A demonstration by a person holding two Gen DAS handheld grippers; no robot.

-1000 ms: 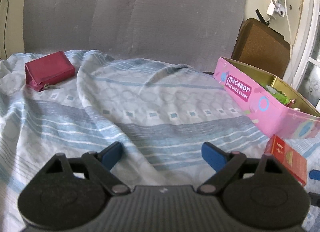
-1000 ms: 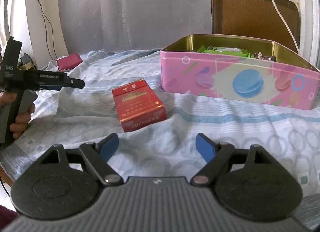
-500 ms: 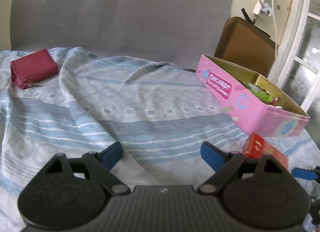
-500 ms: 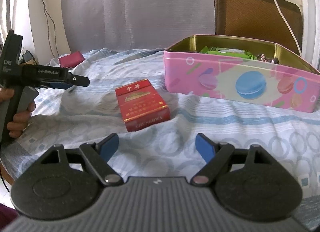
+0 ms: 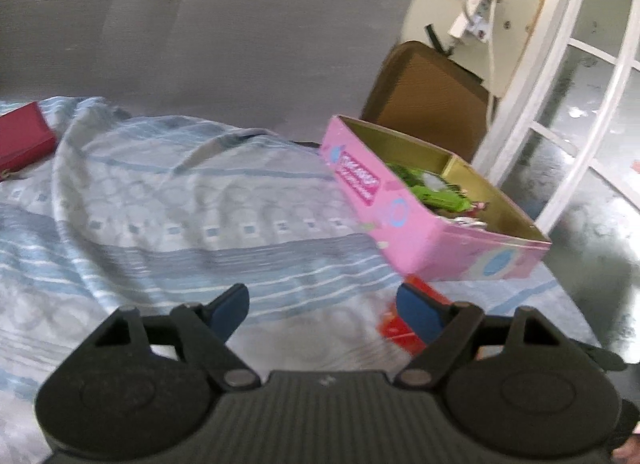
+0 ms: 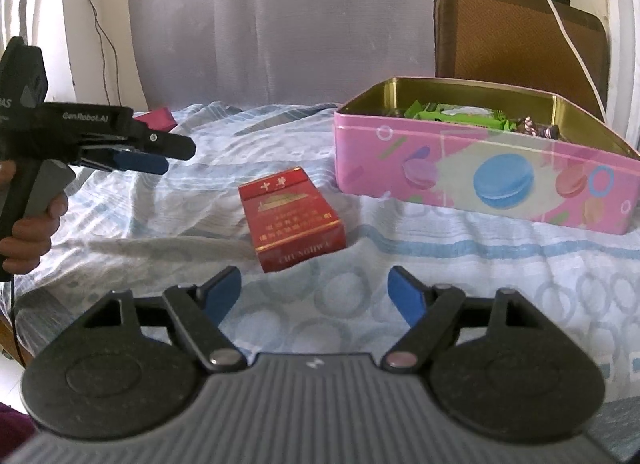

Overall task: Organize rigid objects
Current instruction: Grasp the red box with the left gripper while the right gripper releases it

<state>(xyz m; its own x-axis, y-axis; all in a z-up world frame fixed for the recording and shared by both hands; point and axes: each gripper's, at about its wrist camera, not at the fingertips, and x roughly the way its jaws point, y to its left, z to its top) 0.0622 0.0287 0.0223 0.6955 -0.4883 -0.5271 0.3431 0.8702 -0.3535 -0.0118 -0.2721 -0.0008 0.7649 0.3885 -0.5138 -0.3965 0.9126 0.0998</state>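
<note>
Two grippers hover over our wrinkled blue-striped bedsheet (image 6: pixel 460 264): the left gripper (image 5: pixel 322 306) and right gripper (image 6: pixel 314 292) each hold their blue pads wide but closing, with nothing between them. The glossy red cardboard pack (image 6: pixel 294 218), printed "CHUNGHWA", lies flat mid-bed, just beside the pink macaron tin (image 6: pixel 480 180) near the right edge. Open sheet stretches leftward to a maroon pouch (image 5: pixel 20 140).

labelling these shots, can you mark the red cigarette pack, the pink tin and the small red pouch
red cigarette pack (image 6: pixel 294 220), right wrist view, middle of its top face
pink tin (image 6: pixel 484 180), right wrist view, front wall by the blue macaron
red pouch (image 5: pixel 20 142), left wrist view, its top face at the left edge
</note>
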